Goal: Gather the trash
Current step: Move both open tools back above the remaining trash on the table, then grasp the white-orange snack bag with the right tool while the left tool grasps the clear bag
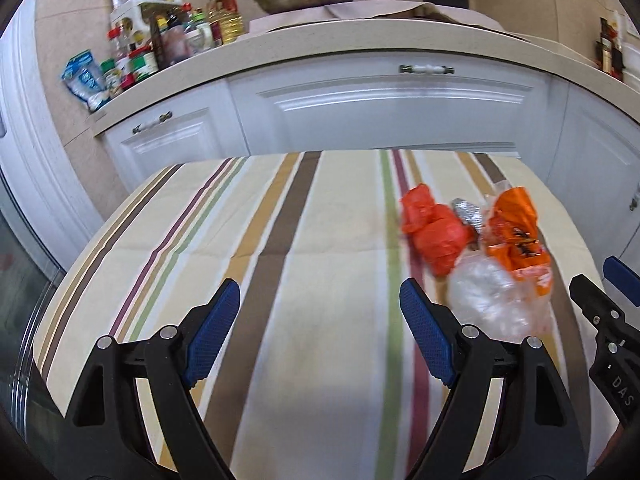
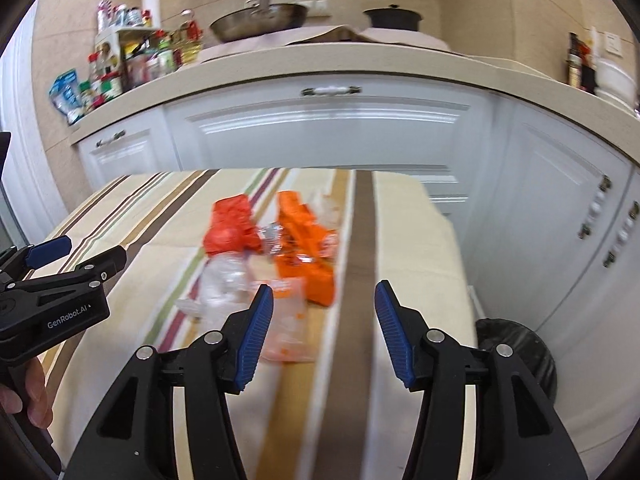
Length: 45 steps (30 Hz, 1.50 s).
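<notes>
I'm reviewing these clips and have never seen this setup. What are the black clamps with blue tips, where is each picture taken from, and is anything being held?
They are hand-held two-finger grippers, one per hand, each with a fisheye camera looking along its fingers. One picture looks from the left gripper, the other from the right gripper. Both are open and hold nothing. On the striped tablecloth lies a pile of trash: a red-orange bag, an orange wrapper, crumpled foil and clear plastic. Behind it is a kitchen counter.

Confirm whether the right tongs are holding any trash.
No, the right tongs are open and empty above the tablecloth, short of the trash.
</notes>
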Each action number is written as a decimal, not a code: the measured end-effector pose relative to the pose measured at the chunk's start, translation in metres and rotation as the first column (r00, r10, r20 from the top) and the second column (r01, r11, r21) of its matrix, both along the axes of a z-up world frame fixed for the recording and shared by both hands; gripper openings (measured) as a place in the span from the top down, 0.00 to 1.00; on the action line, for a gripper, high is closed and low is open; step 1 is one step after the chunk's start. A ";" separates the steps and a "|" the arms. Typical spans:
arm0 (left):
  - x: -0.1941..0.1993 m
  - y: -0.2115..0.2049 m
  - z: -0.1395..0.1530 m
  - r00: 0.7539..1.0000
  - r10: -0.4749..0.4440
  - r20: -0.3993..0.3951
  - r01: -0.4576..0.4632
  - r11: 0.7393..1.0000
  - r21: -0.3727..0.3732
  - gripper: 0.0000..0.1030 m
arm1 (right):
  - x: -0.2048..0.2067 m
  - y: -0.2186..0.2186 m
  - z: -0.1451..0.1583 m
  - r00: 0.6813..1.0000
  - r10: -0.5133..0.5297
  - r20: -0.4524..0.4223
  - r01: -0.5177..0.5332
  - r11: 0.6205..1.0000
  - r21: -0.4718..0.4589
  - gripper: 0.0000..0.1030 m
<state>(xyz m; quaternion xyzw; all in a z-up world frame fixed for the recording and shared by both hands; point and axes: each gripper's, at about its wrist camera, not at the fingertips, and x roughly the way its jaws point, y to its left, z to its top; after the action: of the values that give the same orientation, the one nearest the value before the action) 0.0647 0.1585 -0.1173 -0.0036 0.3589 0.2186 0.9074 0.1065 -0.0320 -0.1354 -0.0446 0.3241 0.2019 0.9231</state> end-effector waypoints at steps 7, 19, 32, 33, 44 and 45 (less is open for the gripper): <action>-0.005 0.020 -0.011 1.000 0.027 -0.009 -0.027 0.999 -0.032 0.22 | 0.005 0.029 -0.008 0.999 0.025 -0.023 -0.026 0.998 -0.061 0.48; -0.001 0.023 -0.019 1.000 0.003 -0.014 -0.004 0.997 -0.073 0.22 | 0.011 0.031 -0.016 0.998 0.005 -0.060 -0.011 0.995 -0.102 0.85; 0.012 -0.031 -0.014 0.995 -0.103 -0.005 0.103 0.992 -0.070 0.22 | 0.004 -0.010 -0.003 0.998 -0.051 -0.028 0.050 0.997 -0.054 0.86; 0.013 -0.036 -0.013 0.994 -0.110 -0.003 0.110 0.992 -0.067 0.22 | 0.004 -0.013 -0.002 0.998 -0.056 -0.026 0.055 0.997 -0.052 0.86; 0.031 -0.082 -0.025 0.986 -0.167 -0.013 0.167 0.985 -0.034 0.14 | 0.003 -0.058 -0.001 0.992 -0.123 -0.019 0.123 0.992 -0.009 0.86; 0.033 -0.084 -0.029 0.985 -0.168 -0.026 0.167 0.985 -0.035 0.14 | 0.003 -0.060 -0.001 0.992 -0.125 -0.020 0.125 0.992 -0.006 0.86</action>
<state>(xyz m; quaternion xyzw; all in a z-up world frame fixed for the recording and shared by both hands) 0.0981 0.0744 -0.1463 0.0150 0.3744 0.1355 0.9172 0.1097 -0.0922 -0.1366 -0.0244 0.3364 0.1432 0.9304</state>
